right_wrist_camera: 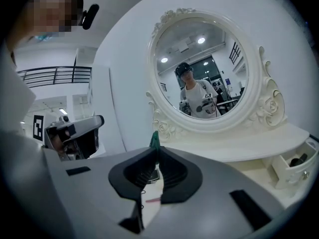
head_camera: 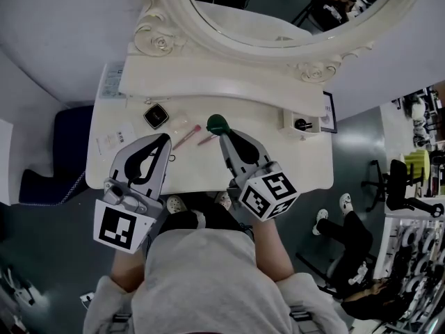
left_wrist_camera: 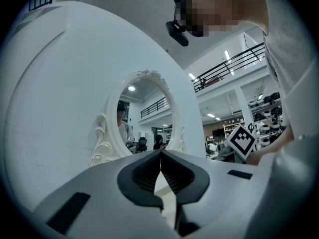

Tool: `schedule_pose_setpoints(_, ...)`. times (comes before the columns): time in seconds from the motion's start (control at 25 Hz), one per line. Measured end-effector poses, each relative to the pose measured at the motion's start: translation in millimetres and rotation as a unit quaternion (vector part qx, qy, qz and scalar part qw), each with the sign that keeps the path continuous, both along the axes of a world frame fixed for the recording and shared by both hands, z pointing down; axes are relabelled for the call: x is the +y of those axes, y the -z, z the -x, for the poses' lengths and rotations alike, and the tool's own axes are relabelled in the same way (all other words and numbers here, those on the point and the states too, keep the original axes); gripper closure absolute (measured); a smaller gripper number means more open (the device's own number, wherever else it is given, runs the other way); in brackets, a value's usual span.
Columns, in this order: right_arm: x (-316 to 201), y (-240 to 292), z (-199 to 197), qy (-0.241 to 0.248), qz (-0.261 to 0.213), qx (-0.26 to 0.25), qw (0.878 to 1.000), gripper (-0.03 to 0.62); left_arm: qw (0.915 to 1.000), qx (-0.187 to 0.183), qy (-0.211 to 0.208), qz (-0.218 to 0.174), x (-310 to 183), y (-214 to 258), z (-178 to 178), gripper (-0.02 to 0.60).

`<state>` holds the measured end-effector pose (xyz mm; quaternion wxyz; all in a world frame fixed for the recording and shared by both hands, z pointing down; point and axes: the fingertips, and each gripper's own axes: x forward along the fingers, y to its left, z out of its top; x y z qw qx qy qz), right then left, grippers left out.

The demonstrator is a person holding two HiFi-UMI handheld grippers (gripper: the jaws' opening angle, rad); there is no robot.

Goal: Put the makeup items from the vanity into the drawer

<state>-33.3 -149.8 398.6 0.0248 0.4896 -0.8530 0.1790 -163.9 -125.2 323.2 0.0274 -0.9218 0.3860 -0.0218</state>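
On the white vanity top (head_camera: 278,162) lie a black square compact (head_camera: 156,115) and two thin pink sticks (head_camera: 186,137) (head_camera: 207,139). A green makeup item (head_camera: 217,122) sits at the tip of my right gripper (head_camera: 224,138). In the right gripper view its green tip (right_wrist_camera: 154,139) pokes up from between the jaws of the right gripper (right_wrist_camera: 156,151), which is shut on it. My left gripper (head_camera: 165,139) hovers near the front left, shut with nothing between its tips (left_wrist_camera: 160,158). A small open drawer (head_camera: 302,124) at the back right holds a dark item; the drawer (right_wrist_camera: 294,163) also shows in the right gripper view.
The oval mirror (head_camera: 292,12) in its ornate frame rises behind a raised shelf (head_camera: 208,85). Paper cards (head_camera: 115,139) lie at the left, a framed sign (head_camera: 328,111) stands at the right edge. A blue seat (head_camera: 52,152) stands left of the vanity, and a person (head_camera: 348,232) sits on the floor at the right.
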Motion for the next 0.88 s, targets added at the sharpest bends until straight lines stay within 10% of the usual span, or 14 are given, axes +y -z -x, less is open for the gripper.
schedule_pose_setpoints(0.88, 24.4, 36.0, -131.8, -0.094, -0.048, -0.004, 0.994, 0.56, 0.9972, 0.007, -0.07, -0.025, 6.5, 21.3, -112.5, 0.566)
